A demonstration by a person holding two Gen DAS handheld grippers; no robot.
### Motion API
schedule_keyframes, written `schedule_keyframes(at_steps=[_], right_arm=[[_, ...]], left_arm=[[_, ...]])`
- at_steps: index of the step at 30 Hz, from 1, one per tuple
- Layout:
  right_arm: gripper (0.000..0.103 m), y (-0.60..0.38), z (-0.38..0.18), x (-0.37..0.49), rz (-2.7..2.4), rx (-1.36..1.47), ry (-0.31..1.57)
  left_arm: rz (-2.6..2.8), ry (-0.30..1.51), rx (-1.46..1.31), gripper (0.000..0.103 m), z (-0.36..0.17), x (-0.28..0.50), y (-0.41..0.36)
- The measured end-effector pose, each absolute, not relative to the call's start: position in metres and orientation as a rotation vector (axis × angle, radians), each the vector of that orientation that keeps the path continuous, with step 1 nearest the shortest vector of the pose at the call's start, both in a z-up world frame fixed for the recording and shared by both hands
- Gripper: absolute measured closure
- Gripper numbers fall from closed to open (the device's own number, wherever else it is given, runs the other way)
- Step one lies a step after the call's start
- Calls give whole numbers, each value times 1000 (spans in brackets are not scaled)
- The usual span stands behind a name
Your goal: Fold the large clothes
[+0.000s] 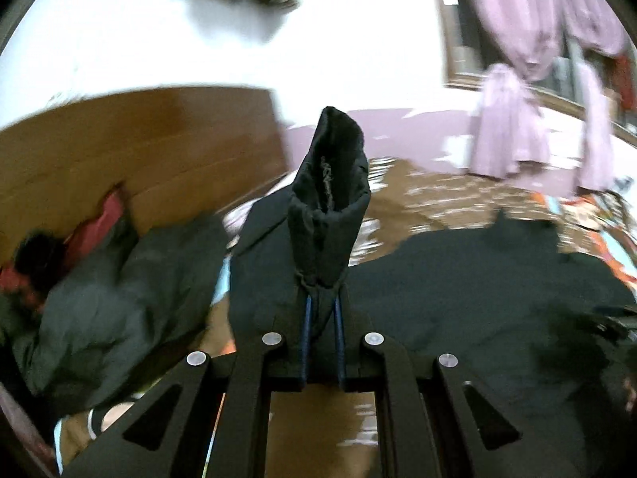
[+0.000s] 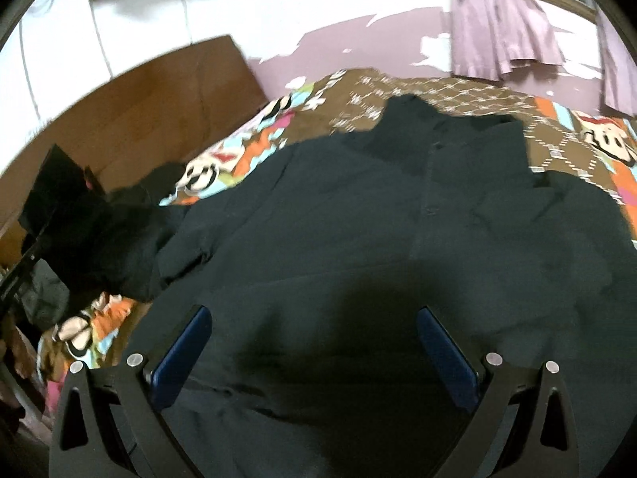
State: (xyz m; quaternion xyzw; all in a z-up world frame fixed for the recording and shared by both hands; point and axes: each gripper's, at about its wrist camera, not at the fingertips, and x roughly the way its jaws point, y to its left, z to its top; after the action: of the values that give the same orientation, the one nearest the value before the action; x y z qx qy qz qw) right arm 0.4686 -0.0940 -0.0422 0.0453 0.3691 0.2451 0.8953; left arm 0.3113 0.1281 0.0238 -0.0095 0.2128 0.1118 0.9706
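Note:
A large dark button-front shirt (image 2: 358, 215) lies spread on a patterned bedspread (image 2: 450, 91). My left gripper (image 1: 321, 294) is shut on a bunched fold of the shirt's dark cloth (image 1: 332, 199), which stands up past the fingertips, lifted above the bed. The rest of the shirt (image 1: 458, 290) lies below and to the right of it. My right gripper (image 2: 314, 338) is open and empty, its blue pads (image 2: 187, 350) spread wide just above the shirt's lower part.
A wooden headboard (image 1: 139, 147) runs along the left. A heap of dark clothes (image 1: 119, 286) lies at the bed's left side, also in the right wrist view (image 2: 99, 231). Lilac curtains (image 2: 501, 24) hang at the back right.

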Motion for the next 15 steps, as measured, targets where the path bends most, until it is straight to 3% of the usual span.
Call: schedule_keyframes(at_steps=[6,15], right_arm=[[0,-178,-29,464,492,374,791],[0,-272,-17,441,489,572,743]], left_arm=[[16,468,29,95,37,323,26],[-194,621,134,96,-11,335,-111]])
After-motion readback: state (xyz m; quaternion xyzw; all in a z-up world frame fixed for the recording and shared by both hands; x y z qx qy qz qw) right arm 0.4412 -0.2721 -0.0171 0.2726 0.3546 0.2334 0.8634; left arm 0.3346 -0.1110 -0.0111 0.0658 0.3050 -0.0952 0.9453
